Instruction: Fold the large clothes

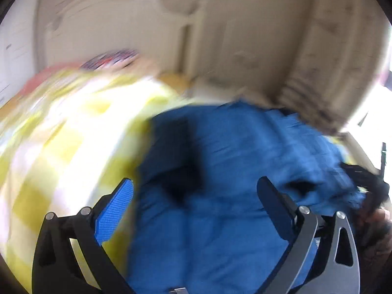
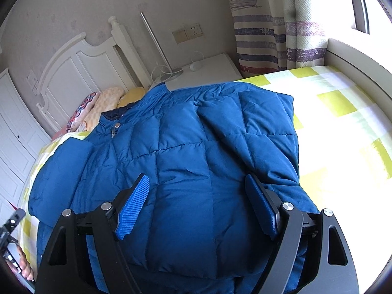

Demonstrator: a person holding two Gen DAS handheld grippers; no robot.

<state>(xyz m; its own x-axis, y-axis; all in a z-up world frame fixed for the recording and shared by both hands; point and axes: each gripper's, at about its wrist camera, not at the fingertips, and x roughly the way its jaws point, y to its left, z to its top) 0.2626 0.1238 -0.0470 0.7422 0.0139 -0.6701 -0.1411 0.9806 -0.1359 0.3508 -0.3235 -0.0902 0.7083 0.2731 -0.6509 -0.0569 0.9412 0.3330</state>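
A blue quilted puffer jacket (image 2: 186, 147) lies spread on a bed with a yellow and white checked sheet (image 2: 343, 112), collar toward the headboard and one sleeve folded across its right side. My right gripper (image 2: 197, 183) hangs open just above the jacket's lower middle, holding nothing. The left wrist view is badly blurred. There my left gripper (image 1: 196, 186) is open over the jacket (image 1: 220, 171), near its left edge by the checked sheet (image 1: 61, 147). The other gripper shows at that view's right edge (image 1: 362, 176).
A white headboard (image 2: 80, 73) and pillows (image 2: 103, 107) stand at the bed's far end. A white nightstand (image 2: 210, 73) with a lamp base sits beside it. Striped curtains (image 2: 274, 36) and a window ledge (image 2: 355, 54) are on the right. White wardrobe doors (image 2: 14, 132) are on the left.
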